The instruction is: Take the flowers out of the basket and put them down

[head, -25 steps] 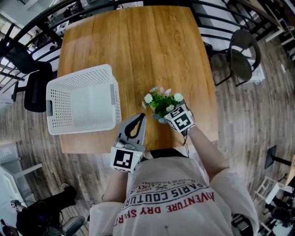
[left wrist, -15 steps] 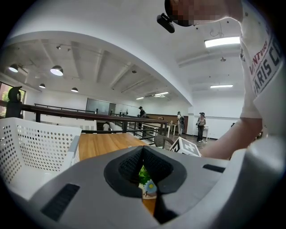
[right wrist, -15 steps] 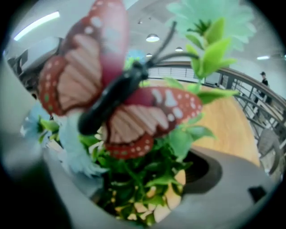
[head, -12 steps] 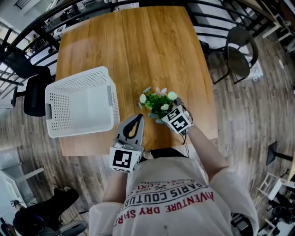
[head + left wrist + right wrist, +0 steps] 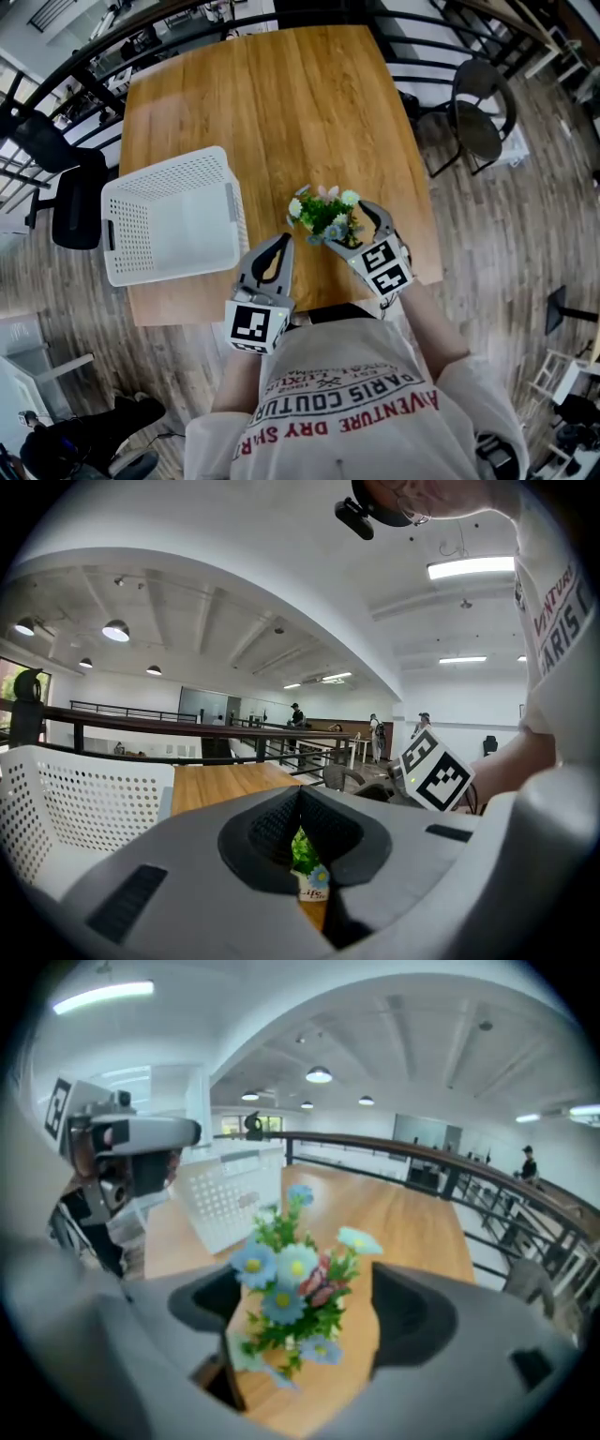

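While the right gripper (image 5: 352,229) holds its jaws wide apart, the flowers (image 5: 323,214) stand upright on the table (image 5: 281,103) in the gap between them, toward the jaw tips and not clamped. Just left of the flowers, the left gripper (image 5: 280,243) rests with its jaws pressed together on nothing, and its own view catches the flowers just beyond its tips. Farther left of that gripper sits the white basket (image 5: 173,165), well apart from the flowers.
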Demonstrator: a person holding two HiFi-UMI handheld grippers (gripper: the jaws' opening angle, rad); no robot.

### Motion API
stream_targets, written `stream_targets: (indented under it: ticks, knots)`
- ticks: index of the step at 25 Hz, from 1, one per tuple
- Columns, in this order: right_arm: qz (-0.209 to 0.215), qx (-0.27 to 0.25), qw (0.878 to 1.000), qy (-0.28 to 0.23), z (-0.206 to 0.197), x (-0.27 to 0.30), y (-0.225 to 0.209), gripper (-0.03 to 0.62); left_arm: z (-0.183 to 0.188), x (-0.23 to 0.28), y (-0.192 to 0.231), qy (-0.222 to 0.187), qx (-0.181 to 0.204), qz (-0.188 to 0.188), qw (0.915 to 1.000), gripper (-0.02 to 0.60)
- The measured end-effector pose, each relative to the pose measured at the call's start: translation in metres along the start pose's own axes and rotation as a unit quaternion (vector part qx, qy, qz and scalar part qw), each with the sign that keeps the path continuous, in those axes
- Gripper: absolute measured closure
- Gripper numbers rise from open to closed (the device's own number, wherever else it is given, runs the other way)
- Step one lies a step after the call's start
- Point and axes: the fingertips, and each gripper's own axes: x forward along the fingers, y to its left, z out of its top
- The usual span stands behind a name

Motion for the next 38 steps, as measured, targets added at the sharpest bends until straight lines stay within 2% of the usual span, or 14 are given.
stream_targets:
  ticks: [3,4,5,6,7,8,12,20,23,30,38]
  knots:
    - [-0.017,-0.008,0.999,-0.035,0.03,-0.02,0.003,0.139,0.02,-0.003,0.002,-0.011,0.008,-0.007,0.9999,0.561]
    - [-0.025,-0.005,0.999,-0.045,0.039,-0.025,0.004,0.153,0.027,-0.004,0.004,-0.015,0.007,-0.009,0.9998,0.561]
    - [-0.038,0.001,0.998,-0.056,0.049,-0.03,0.003,0.203,0.035,-0.006,0.006,-0.021,0.005,-0.01,0.9997,0.562]
    - [-0.058,0.008,0.996,-0.069,0.059,-0.035,0.0,0.341,0.042,-0.007,0.01,-0.026,0.002,-0.011,0.9996,0.563]
    - [-0.078,0.014,0.993,-0.084,0.069,-0.039,-0.003,0.509,0.049,-0.01,0.013,-0.032,0.001,-0.011,0.9994,0.561]
    - [-0.093,0.014,0.991,-0.097,0.08,-0.042,-0.004,0.534,0.056,-0.014,0.018,-0.037,0.002,-0.011,0.9993,0.561]
    - [-0.113,0.009,0.983,-0.143,0.126,-0.049,0.007,0.559,0.082,-0.033,0.041,-0.052,0.02,-0.007,0.9984,0.561]
    - [-0.109,0.004,0.972,-0.209,0.201,-0.042,0.057,0.565,0.11,-0.078,0.113,-0.074,0.044,0.027,0.9959,0.561]
    - [-0.097,0.017,0.967,-0.237,0.223,-0.041,0.075,0.565,0.115,-0.097,0.14,-0.081,0.055,0.04,0.9944,0.562]
    - [-0.081,0.015,0.963,-0.255,0.253,-0.024,0.103,0.565,0.117,-0.12,0.189,-0.081,0.051,0.068,0.9931,0.562]
    - [-0.063,0.012,0.963,-0.262,0.264,-0.016,0.113,0.565,0.116,-0.124,0.199,-0.082,0.049,0.067,0.9931,0.561]
